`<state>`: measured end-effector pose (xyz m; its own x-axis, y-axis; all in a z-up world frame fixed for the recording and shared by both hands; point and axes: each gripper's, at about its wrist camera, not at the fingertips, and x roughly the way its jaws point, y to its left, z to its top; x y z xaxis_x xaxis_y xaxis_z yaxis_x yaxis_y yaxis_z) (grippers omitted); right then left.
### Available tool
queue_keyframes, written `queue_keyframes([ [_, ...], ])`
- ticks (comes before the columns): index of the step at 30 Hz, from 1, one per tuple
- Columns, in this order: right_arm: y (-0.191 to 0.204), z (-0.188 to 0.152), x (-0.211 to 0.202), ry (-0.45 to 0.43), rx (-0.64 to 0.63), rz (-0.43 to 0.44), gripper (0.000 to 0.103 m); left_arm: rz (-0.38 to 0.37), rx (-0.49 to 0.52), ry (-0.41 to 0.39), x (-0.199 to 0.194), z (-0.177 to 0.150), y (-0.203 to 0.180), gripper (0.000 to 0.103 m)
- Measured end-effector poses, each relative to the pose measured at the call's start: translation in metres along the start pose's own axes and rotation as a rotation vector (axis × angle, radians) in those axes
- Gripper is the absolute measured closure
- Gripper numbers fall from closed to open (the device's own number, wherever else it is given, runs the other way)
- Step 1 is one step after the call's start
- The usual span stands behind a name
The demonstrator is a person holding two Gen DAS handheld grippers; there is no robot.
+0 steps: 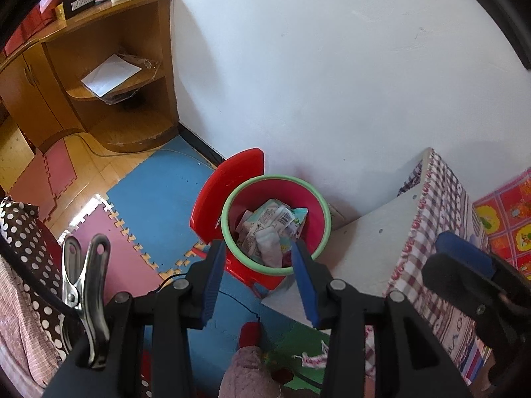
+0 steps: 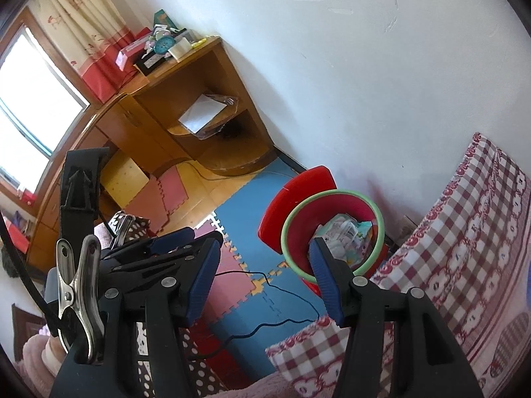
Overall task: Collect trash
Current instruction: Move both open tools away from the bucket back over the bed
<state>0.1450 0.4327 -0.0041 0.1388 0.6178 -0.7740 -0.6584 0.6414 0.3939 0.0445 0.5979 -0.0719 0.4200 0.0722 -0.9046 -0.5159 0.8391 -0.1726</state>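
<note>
Both grippers hang above the floor with nothing between their blue pads. The left gripper (image 1: pixel 257 258) stands partly open and empty, and the right gripper (image 2: pixel 265 265) stands a little wider, also empty. The red bin (image 1: pixel 275 222) with its green rim sits on the floor against the white wall (image 1: pixel 332 66), already well filled with wrappers and paper (image 1: pixel 272 229), and its red lid (image 1: pixel 229 185) leans open behind it.

One crumpled scrap of paper (image 1: pixel 313 360) lies on the green mat near the bottom of the left view, close to a foot in a red sock (image 1: pixel 250 331). That looks like trash still to be picked up.

The likely trouble lies in reaching for it. The scrap is small and flat, so the pads may close on the mat instead or flick it away. A thin black cable (image 2: pixel 282 318) snakes over the blue foam mat (image 1: pixel 159 199) between the bin and the person, and a low pass could snag it. The bin is full enough that a careless drop may bounce off the pile and land back on the floor.

The bed with its checked cover (image 2: pixel 464 248) crowds the bin's right side, leaving little room there. The wooden shelf unit (image 1: pixel 132 66) in the corner stands well apart and out of the way.
</note>
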Motion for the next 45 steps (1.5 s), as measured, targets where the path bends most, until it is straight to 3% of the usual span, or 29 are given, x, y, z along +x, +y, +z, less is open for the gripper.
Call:
queue_keyframes([
  [9, 0.001, -0.026, -0.033, -0.024, 0.009, 0.022, 0.045, -0.026, 0.017, -0.022, -0.035, -0.024, -0.017, 0.060],
  [24, -0.019, -0.073, -0.097, -0.090, 0.072, 0.008, 0.045, -0.049, 0.124, -0.028, -0.064, -0.060, -0.080, 0.060],
  [45, -0.082, -0.146, -0.187, -0.192, 0.190, -0.072, 0.045, -0.136, 0.242, 0.001, -0.086, -0.128, -0.190, 0.060],
])
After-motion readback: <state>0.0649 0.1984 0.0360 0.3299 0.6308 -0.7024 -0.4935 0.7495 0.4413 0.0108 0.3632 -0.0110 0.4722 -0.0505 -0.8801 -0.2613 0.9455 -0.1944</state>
